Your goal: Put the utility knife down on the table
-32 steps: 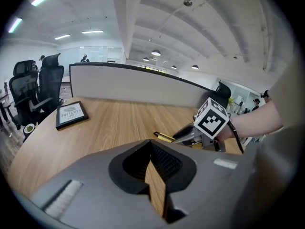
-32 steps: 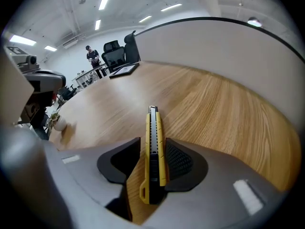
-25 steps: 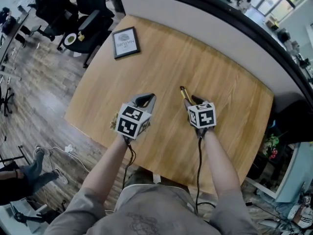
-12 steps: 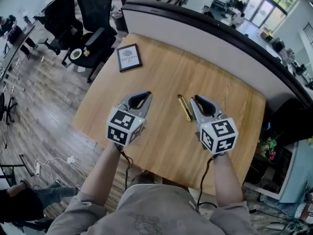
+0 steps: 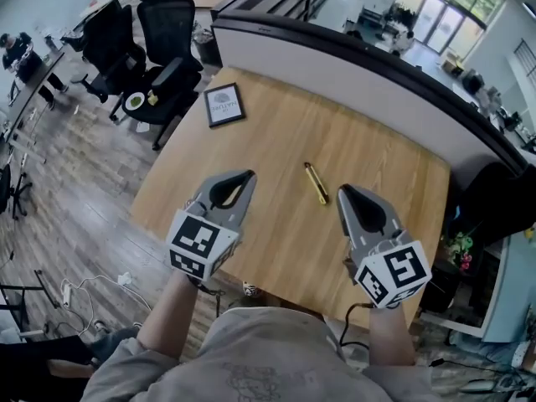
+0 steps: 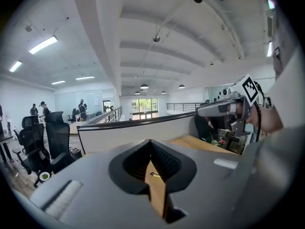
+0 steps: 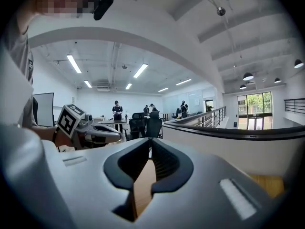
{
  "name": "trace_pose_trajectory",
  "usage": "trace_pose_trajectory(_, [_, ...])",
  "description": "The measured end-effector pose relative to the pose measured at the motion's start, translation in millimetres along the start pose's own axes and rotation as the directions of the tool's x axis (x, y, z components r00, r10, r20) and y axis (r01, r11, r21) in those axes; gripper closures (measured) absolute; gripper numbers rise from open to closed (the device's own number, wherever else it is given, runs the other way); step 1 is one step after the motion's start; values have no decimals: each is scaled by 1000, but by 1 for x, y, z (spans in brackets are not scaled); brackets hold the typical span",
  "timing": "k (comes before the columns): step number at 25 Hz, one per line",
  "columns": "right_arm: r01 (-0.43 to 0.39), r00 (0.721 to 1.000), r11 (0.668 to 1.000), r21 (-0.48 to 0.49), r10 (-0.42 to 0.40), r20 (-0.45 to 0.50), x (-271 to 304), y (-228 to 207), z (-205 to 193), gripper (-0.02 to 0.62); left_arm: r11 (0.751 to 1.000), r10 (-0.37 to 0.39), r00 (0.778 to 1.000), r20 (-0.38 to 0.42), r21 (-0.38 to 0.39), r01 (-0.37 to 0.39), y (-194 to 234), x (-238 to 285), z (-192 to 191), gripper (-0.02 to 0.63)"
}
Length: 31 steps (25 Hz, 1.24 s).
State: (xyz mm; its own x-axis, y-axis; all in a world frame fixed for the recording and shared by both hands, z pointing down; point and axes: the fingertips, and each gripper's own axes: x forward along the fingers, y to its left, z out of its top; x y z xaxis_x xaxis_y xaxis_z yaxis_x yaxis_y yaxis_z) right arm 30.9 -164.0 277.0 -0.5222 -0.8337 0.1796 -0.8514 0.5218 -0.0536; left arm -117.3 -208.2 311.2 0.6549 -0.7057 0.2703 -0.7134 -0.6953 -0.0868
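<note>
The yellow utility knife [image 5: 316, 182] lies flat on the wooden table [image 5: 377, 166], free of both grippers. My left gripper [image 5: 249, 177] hovers above the table's near left part, its jaws together and empty. To the right of the knife and nearer to me, my right gripper [image 5: 343, 191] is raised; its jaws are closing, the tips meet and nothing is between them. In the left gripper view the left gripper [image 6: 150, 142] points nearly level over the table, with the right gripper [image 6: 224, 109] at its right. The right gripper view shows the right gripper [image 7: 150, 140] and the left gripper [image 7: 102, 130] beside it.
A small framed picture [image 5: 224, 105] lies at the table's far left corner. A curved dark-topped partition [image 5: 335, 53] runs behind the table. Black office chairs [image 5: 163, 32] stand on the wood floor to the left. People stand far off in the office.
The right gripper let go of the knife, which now lies on the table, and its jaws came together. Both grippers rose and drew back toward me.
</note>
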Motion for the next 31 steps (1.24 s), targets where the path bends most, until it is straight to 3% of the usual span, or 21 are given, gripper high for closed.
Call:
trace_pose_trajectory(11, [-63,997,997,44,65,-35,-39,43,-11,581,999,34,999,9,-2,-34,-20,-55,-8,604])
trace_pose_trajectory(20, [-98,994,992,77,102,-41,-39,57,-18,581,1000,30,999,18,-2,-30,-27,-64,-6,604])
trace_pose_trajectory(31, [-99,993,994,48,102,-59,-34,57,-18,581,1000,30,999,39,-3,-30,-23,-68,3,604])
